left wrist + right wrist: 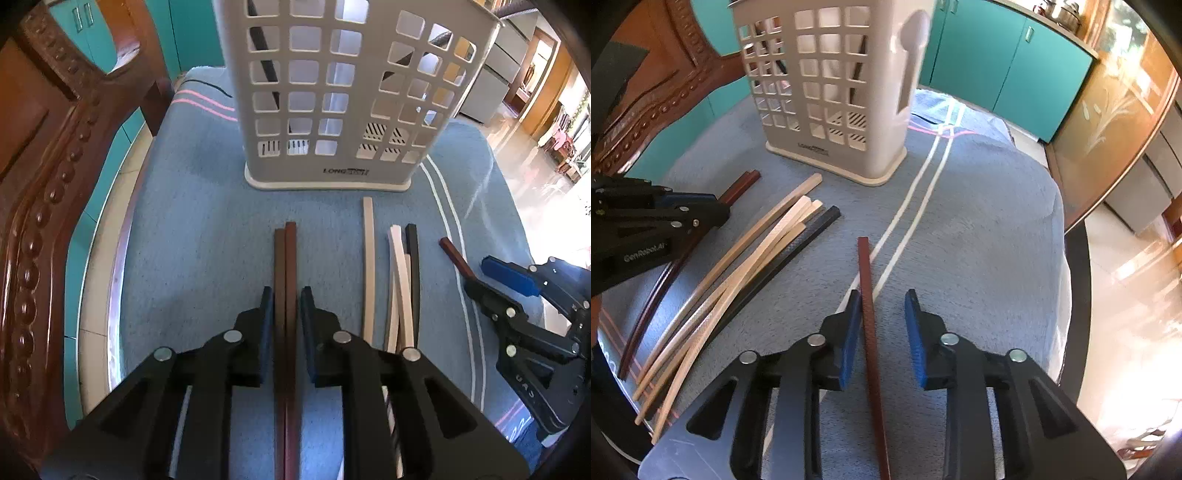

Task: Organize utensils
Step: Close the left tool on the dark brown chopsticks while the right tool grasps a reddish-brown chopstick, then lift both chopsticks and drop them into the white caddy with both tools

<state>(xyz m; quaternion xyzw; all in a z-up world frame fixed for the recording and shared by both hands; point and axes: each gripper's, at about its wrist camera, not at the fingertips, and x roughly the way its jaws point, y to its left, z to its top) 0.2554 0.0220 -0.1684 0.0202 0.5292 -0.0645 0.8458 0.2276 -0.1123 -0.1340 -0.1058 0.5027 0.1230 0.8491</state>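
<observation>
A white perforated utensil holder (332, 92) stands at the far side of a blue towel (192, 229); it also shows in the right wrist view (831, 92), with dark sticks inside. My left gripper (286, 295) straddles a pair of brown chopsticks (286, 266), its pads close against them. My right gripper (882, 299) is open around a single brown chopstick (867, 295) lying on the towel; this gripper also shows in the left wrist view (491, 280). Several cream chopsticks (399, 277) and a black one (413, 266) lie between the grippers.
A carved wooden chair back (44, 177) stands at the left. Teal cabinets (1004, 62) are behind. The towel's right edge (1060, 229) drops to a tiled floor (1126, 295).
</observation>
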